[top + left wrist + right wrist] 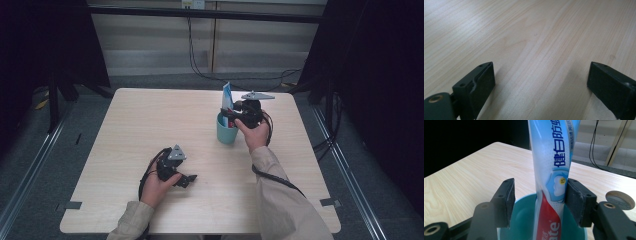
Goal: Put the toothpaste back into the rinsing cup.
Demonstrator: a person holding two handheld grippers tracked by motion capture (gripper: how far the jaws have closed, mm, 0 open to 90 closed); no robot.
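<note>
A blue, white and red toothpaste tube stands upright in a teal cup on the right half of the wooden table. My right gripper is at the cup's rim, held from the right side. In the right gripper view the tube rises between the pads of my right gripper. The left pad stands clear of the tube and the right pad is at its edge, so the jaws are open. The cup sits just below them. My left gripper rests low on the table, open and empty.
Black frame posts and dark curtains stand at both sides of the table. Cables hang down the back wall. Bare tabletop lies to the left of the cup and ahead of the left gripper.
</note>
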